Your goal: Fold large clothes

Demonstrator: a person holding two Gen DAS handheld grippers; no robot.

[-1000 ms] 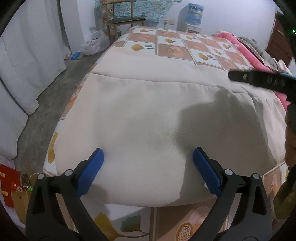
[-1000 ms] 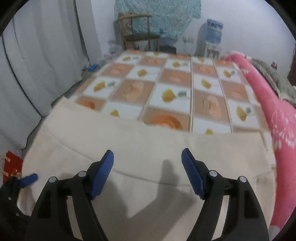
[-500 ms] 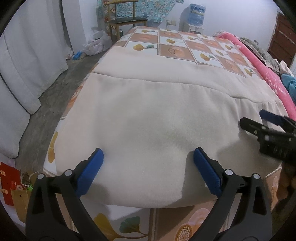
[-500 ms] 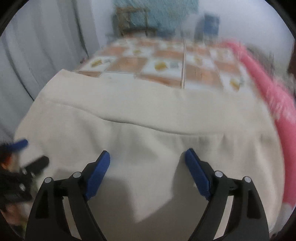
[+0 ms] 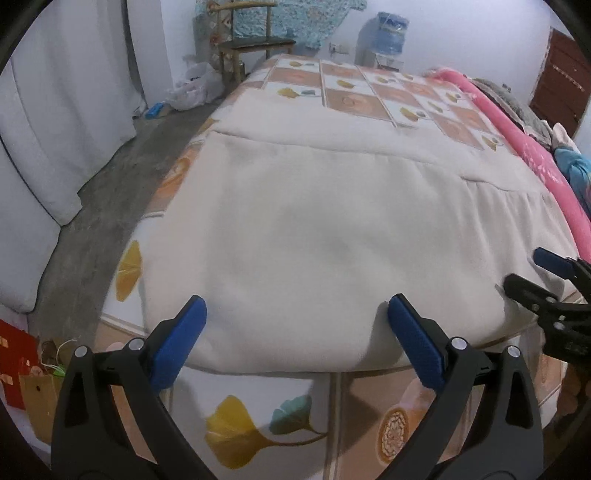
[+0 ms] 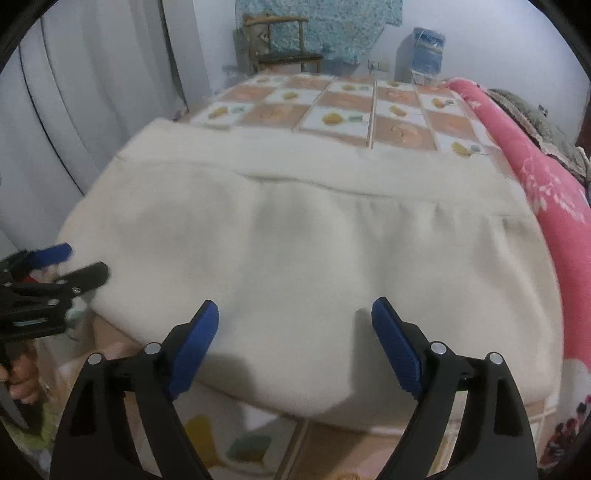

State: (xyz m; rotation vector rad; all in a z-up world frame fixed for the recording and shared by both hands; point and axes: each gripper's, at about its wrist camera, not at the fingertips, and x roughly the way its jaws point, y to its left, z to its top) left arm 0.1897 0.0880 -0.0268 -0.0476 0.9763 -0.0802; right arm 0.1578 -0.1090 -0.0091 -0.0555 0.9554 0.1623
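On the leaf-print bedspread [image 5: 258, 417] the cream garment [image 5: 332, 236] lies folded smooth, left gripper [image 5: 295, 332] and right gripper [image 6: 293, 332] both spread wide, empty.

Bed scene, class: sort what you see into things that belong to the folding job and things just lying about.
Job:
cream garment
left gripper
right gripper

Lying about:
pink blanket
chair
water bottle
plastic bag
red bag
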